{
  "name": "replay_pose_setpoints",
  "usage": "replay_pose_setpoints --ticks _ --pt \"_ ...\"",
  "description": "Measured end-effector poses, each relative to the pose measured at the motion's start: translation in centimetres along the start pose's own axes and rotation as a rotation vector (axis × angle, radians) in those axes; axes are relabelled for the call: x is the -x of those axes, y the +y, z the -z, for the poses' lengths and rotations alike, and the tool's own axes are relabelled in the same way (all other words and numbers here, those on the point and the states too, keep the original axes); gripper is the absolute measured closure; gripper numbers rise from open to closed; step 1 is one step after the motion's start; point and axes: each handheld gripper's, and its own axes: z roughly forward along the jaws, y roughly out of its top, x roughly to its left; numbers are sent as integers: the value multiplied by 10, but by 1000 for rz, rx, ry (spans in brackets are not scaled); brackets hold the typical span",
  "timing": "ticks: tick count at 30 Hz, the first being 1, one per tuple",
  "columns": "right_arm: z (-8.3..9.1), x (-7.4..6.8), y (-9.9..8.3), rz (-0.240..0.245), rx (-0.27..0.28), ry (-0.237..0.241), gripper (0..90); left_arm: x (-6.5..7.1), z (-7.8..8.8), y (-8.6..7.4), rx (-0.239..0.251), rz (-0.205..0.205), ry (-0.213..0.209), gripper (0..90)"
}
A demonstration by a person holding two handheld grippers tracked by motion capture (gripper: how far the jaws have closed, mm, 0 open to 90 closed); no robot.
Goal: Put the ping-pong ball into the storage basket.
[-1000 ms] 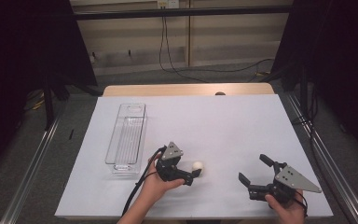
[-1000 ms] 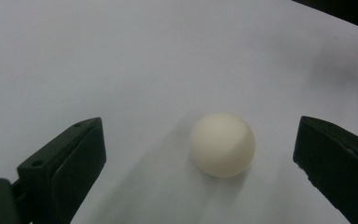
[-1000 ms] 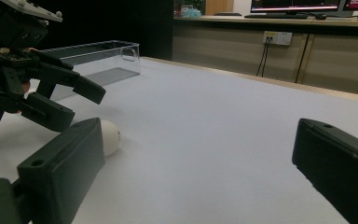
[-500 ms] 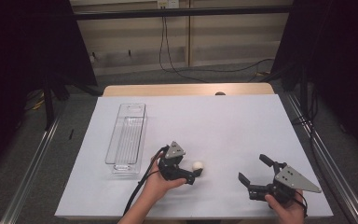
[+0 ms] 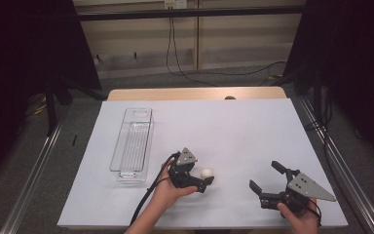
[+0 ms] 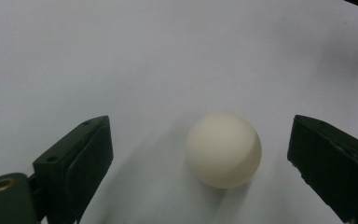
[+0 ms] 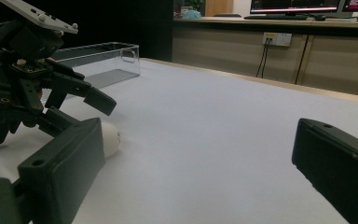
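Hand-held gripper on the left (image 5: pixel 206 181) has its black jaws spread around a small cream-white ball (image 5: pixel 207 173), and they have just been narrowing in on it with the ball between them. In the left gripper view the small cream-white ball (image 6: pixel 223 149) sits nearer the right-hand jaw than the left, with bare white surface showing on both sides, so nothing presses on it yet. The ball lies on the white-covered counter (image 5: pixel 233 126), a little toward five o'clock from the counter's middle, and at about three o'clock from the near end of the long clear plastic tray (image 5: pixel 132 144), well apart from it.

To my eye, the step in hand is pinching the ball. A smooth round thing like this will likely squirt away if one jaw lands first, so I would shift the jaws toward the ball's side until it sits midway, keep them low at its widest line, and close slowly and evenly.

The right hand-held gripper (image 5: pixel 268 181) rests at about five o'clock on the counter, jaws wide apart and empty, well clear of the ball.

From above, the left jaws' tips blend into the dark body and the hand, so their gap is hard to read there. In the right gripper view the near jaw cuts off part of the ball (image 7: pixel 112 139). Whether the tray holds anything small I cannot make out through its clear walls.
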Motion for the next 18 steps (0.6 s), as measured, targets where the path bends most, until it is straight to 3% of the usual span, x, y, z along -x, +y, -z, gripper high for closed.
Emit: replay_pose_setpoints --ticks 14,18 --pt "0 0 0 1 1 5 22 2 -8 -1 -21 -15 -36 190" --pt "0 0 0 1 0 5 22 2 -10 -1 -46 -21 -41 230"
